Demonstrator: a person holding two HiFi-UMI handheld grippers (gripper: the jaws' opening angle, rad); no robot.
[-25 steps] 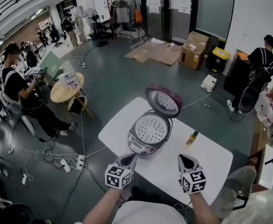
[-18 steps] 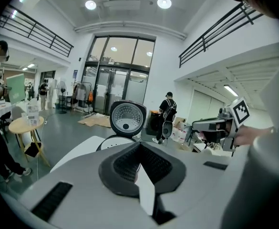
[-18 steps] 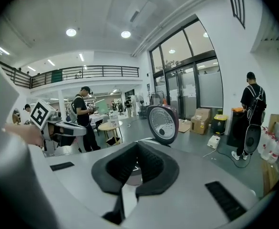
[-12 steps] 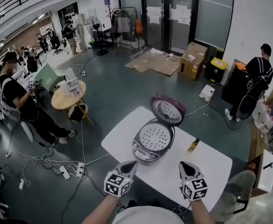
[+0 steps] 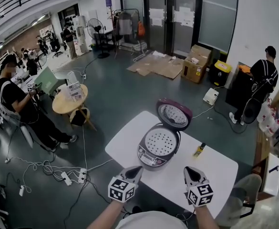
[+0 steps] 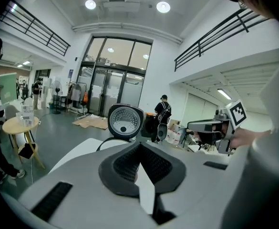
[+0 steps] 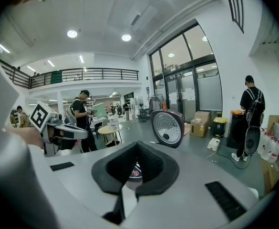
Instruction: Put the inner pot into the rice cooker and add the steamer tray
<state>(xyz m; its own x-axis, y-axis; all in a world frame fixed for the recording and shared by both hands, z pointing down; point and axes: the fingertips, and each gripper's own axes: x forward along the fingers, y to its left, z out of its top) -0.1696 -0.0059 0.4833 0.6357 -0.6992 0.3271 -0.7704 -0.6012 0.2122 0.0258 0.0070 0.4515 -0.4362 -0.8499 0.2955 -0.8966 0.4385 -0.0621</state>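
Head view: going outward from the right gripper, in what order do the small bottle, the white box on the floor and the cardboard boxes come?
Starting from the right gripper:
1. small bottle: on the white table, just ahead of the gripper.
2. white box: on the floor beyond the table's far edge.
3. cardboard boxes: farthest, near the glass doors.

Grey left gripper (image 5: 133,169) and right gripper (image 5: 190,169) each carry a black-and-white marker cube (image 5: 121,190); white shirt (image 5: 151,221) at bottom centre

The rice cooker (image 5: 151,157) is maroon, its steamer tray (image 5: 160,141) silvery with dotted holes, the table (image 5: 129,142) white, the bottle (image 5: 199,150) yellow.
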